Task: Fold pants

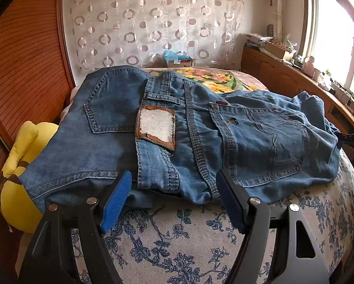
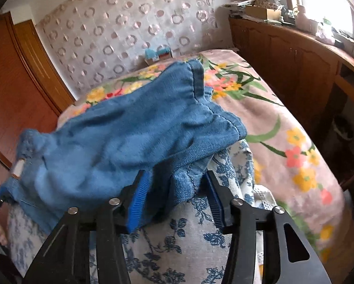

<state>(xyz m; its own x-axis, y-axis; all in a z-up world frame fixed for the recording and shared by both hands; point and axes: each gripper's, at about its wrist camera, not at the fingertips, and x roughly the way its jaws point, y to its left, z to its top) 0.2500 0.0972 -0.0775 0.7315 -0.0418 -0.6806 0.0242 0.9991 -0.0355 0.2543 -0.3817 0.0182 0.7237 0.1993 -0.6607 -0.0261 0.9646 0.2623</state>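
- Left tool (image 1: 174, 196): its blue pads stand wide apart at the near edge of the pants (image 1: 177, 127). The folded waistband hem lies in the gap, but neither pad presses on it; nothing is held.
- Right tool (image 2: 174, 201): the jaws are at a middling gap and a bunched lobe of denim hangs between them. The left pad is partly covered by cloth; the right pad shows a sliver of bedcover between itself and the denim. Judged as not yet clamped.
- Pants, position: they lie seat-up on the bed, on the blue-flowered cover (image 1: 177, 241), directly ahead of both tools. The leather patch (image 1: 156, 125) and the two back pockets face upward.
- Pants, long axis: it runs across the view, left to right, not away from the tools. The near long edge is the one both tools address.
- Governing relation: the left tool is at the waistband portion, the right tool at the crumpled end (image 2: 129, 130) further along the same edge. Each hand is nearest its own end, so a fold away from the near edge would, in my judgement, need both ends lifted together.
- Beyond: a yellow plush toy (image 1: 23, 177) is tucked under the left end of the pants; the floral blanket (image 2: 295, 142) covers the far part of the bed.
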